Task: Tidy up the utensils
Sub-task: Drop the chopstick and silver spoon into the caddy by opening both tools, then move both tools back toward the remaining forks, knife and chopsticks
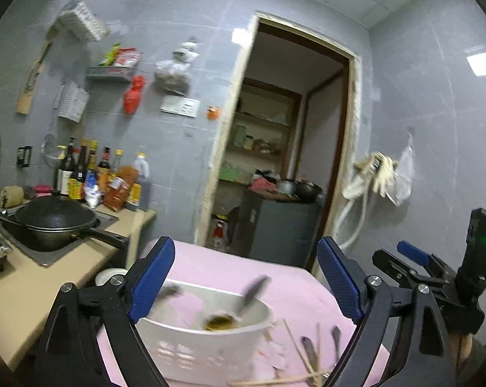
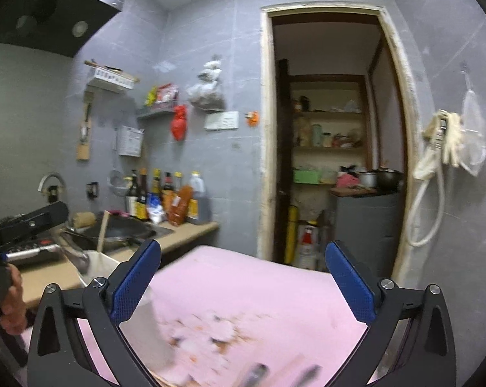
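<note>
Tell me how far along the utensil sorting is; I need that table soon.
Partly done: at least one spoon already sits in the white basket. Nothing is in hand; the left gripper and right gripper are both open and empty. Left to do: chopsticks and other utensils on the pink tablecloth.

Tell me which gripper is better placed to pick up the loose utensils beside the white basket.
Probably right: the utensils lie right of the basket, and the open right gripper has them just below it.

grey tiled wall, open doorway, counter
</note>
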Motion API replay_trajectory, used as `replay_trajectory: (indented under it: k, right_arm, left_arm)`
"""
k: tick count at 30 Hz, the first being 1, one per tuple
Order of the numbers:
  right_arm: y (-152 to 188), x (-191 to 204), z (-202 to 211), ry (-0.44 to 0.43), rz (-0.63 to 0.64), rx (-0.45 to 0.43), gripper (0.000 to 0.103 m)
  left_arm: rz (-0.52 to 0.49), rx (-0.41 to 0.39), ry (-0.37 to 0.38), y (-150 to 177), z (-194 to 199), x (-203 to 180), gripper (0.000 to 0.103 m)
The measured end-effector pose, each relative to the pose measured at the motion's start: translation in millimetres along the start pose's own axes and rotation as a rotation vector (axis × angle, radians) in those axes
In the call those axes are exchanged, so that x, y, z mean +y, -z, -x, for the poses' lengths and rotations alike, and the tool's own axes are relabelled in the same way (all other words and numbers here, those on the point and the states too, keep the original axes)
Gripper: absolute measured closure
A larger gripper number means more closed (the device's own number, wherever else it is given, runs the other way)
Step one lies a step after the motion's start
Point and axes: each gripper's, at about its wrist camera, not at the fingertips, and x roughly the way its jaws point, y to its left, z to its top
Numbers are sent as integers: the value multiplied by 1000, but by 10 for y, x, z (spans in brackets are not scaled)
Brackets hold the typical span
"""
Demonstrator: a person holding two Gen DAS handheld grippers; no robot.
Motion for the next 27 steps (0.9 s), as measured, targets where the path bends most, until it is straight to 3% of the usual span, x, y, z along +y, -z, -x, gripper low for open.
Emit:
replay_trajectory:
  k: [4,11,19,27]
  right_arm:
    - [119,-261,140,57,-13,45,0]
    - [404,-702,322,128,-72,163,0]
    - [763,-929,342,104,-144,353,0]
    - [1023,-833,190,10,-127,518,28]
  left_arm:
    - [-16,61,43,144,-78,-269,16]
    - [-26,237,85,524,-319,-607,16]
    - [25,483,71,963,-504,-682,16]
    - [257,677,-29,1208,-618,-379,17]
